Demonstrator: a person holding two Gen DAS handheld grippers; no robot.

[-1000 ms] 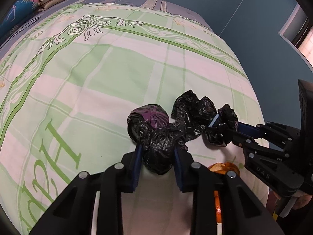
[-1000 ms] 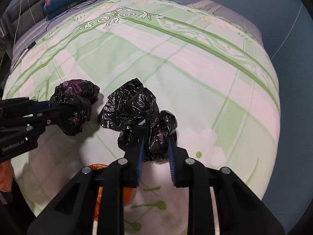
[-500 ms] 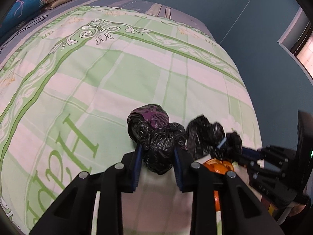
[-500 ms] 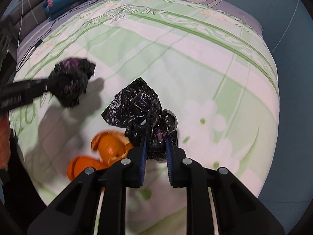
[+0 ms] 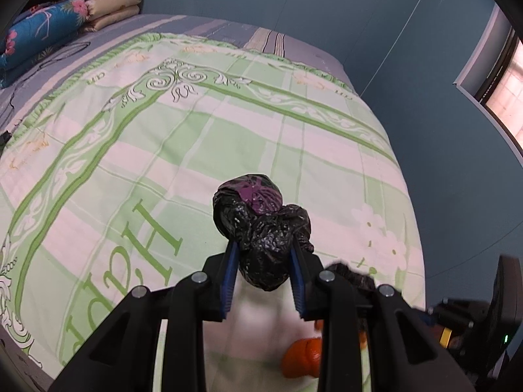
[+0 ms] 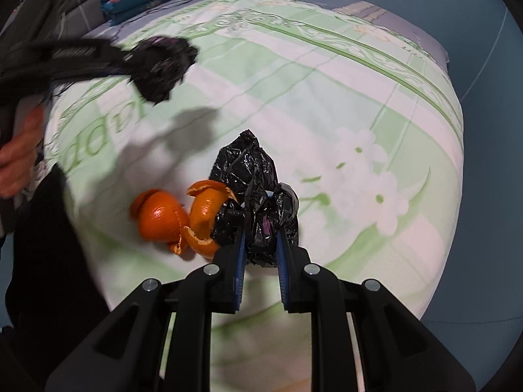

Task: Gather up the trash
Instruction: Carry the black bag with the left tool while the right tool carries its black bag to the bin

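Both grippers, left gripper (image 5: 263,269) and right gripper (image 6: 260,254), pinch black bag (image 6: 258,202) ends in their jaws above the bed (image 6: 327,98). Orange peel (image 6: 178,217) lies near the bed's front edge; next, bagging it.

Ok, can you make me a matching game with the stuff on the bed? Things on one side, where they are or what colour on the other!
Things:
1. black bag bundle
2. orange peels
3. folded pillows
4. second black bag

Places or colours:
A. lying loose on the green bedspread
B. pinched in the right gripper
C. pinched in the left gripper
D. stacked at the far end of the bed

Pairs: 1-C, 2-A, 3-D, 4-B
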